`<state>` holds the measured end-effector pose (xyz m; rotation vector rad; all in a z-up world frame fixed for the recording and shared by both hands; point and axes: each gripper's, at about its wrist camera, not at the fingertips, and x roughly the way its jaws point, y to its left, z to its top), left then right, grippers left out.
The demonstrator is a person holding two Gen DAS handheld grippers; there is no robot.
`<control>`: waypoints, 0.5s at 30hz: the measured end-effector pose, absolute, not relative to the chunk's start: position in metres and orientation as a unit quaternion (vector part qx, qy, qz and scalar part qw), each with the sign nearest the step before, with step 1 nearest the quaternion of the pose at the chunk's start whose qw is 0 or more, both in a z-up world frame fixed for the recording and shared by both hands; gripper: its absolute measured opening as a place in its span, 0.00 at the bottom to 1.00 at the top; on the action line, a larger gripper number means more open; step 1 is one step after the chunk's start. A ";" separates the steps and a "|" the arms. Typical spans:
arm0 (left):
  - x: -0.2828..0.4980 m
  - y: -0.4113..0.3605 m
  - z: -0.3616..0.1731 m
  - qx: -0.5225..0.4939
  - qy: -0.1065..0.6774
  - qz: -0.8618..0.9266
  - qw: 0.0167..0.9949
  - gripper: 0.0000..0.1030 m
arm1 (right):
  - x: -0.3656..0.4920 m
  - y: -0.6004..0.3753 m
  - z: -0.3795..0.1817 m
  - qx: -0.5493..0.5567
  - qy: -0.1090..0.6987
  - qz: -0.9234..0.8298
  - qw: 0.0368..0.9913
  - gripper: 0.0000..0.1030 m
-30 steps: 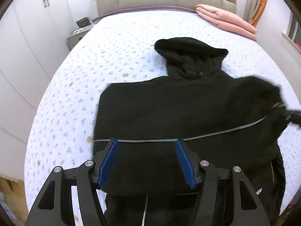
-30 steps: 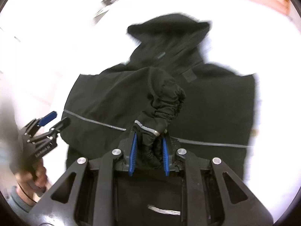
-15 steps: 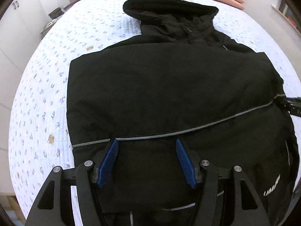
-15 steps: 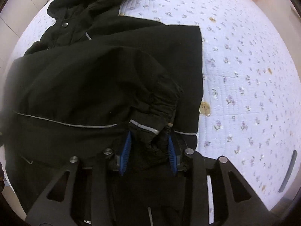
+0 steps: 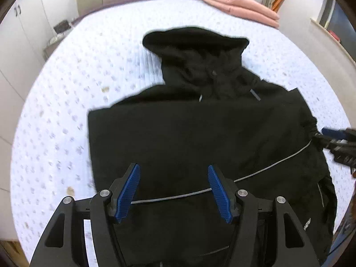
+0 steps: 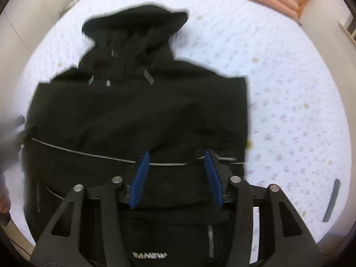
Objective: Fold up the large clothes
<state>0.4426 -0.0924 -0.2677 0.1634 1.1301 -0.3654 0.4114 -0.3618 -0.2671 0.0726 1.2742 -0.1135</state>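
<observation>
Since a second ago the right gripper (image 6: 175,175) has let go of the gathered sleeve cuff it was pinching: its jaws are opening, and nothing is sitting between the blue pads now, only the flat body of the black jacket (image 5: 200,133) showing beneath them. That sleeve is now lying folded in across the jacket, near the thin reflective stripe (image 6: 89,154) that is crossing the fabric. The left gripper (image 5: 173,191) is hovering over the near left part of the jacket with its jaws standing moderately wide and gripping nothing, just as before. The jacket itself is lying spread on the bed (image 5: 66,111), hood (image 5: 193,42) pointing toward the headboard, with both sides looking tucked into straight edges. A folded pink blanket (image 5: 240,9) is resting well apart at the far corner. Judging from this, the sleeve fold is finishing, and the next step is probably taking the bottom hem and bringing it up toward the hood; the thick fabric may be springing back open if it is not pressed flat.
</observation>
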 end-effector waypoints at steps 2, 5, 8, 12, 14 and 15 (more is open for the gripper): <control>0.443 -0.093 -0.290 0.077 0.547 -0.161 0.818 0.63 | 0.411 -0.363 -0.297 0.016 0.620 -0.064 0.782 0.36; 0.433 -0.098 -0.304 0.103 0.537 -0.145 0.825 0.63 | 0.404 -0.361 -0.319 0.012 0.632 -0.065 0.772 0.37; 0.428 -0.106 -0.309 0.127 0.525 -0.129 0.832 0.64 | 0.403 -0.364 -0.322 0.012 0.631 -0.060 0.773 0.37; 0.440 -0.106 -0.294 0.112 0.544 -0.129 0.822 0.64 | 0.411 -0.371 -0.322 0.015 0.644 -0.042 0.764 0.37; 0.447 -0.103 -0.268 0.107 0.527 -0.135 0.832 0.64 | 0.417 -0.377 -0.308 0.029 0.650 -0.021 0.759 0.37; 0.451 -0.102 -0.256 0.110 0.516 -0.136 0.838 0.64 | 0.421 -0.384 -0.298 0.038 0.648 -0.011 0.760 0.37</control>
